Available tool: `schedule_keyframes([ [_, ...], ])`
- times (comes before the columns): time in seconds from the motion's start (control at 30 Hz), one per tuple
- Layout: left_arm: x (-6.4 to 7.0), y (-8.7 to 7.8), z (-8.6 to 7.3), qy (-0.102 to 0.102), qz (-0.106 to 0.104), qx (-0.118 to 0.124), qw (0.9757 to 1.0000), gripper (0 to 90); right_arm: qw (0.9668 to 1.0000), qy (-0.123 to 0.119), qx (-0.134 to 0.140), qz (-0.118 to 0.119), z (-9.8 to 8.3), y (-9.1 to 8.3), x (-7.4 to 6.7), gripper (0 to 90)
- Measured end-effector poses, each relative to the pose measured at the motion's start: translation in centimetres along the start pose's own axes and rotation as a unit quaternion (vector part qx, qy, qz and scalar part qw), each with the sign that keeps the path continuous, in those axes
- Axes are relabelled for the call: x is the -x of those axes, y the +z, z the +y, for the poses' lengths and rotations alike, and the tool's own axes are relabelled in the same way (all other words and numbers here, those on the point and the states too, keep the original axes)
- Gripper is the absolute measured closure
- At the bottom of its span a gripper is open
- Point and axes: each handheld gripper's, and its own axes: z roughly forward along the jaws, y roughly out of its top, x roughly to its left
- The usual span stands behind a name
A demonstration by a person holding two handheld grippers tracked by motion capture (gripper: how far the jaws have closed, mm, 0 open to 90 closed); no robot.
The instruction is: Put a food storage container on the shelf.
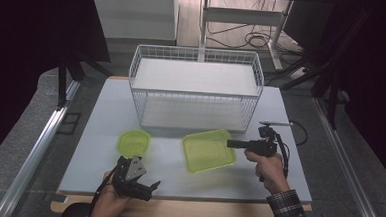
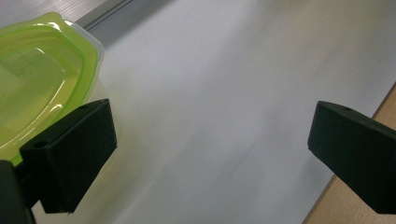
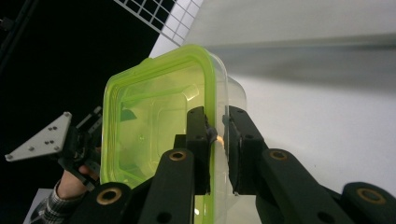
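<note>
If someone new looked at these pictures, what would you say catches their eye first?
Probably the large green container near the middle of the grey table, because the right gripper has its jaws clamped on that container's right rim. Next, the smaller round green container sits to its left, with the left gripper held open near the table's front edge. Behind both stands a white wire basket.
</note>
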Motion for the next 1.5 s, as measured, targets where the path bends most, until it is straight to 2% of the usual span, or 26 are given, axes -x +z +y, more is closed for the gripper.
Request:
schedule_keyframes([
  [0.4, 0.0, 0.0, 0.0, 0.000, -0.002, 0.000, 1.0000, 0.8, 0.9995, -0.007, 0.020, 0.022, 2.6, -1.0, -2.1, 80.0],
  [0.7, 0.1, 0.0, 0.0, 0.006, -0.001, -0.003, 1.0000, 0.7, 0.9989, -0.015, 0.039, 0.021, 4.5, -2.1, -3.8, 80.0],
  [0.93, 0.3, 0.1, 0.0, 0.016, 0.001, -0.008, 0.9998, 0.7, 0.9978, -0.027, 0.059, 0.013, 6.9, -3.0, -5.6, 80.1],
  [1.4, 0.2, 0.1, 0.0, 0.017, 0.001, -0.008, 0.9998, 0.7, 0.9963, -0.028, 0.081, 0.009, 10.5, -2.6, -7.4, 80.1],
  [1.5, 0.3, 0.1, 0.0, 0.014, 0.001, -0.007, 0.9999, 0.6, 0.9958, -0.032, 0.086, 0.004, 11.7, -2.2, -8.1, 80.1],
])
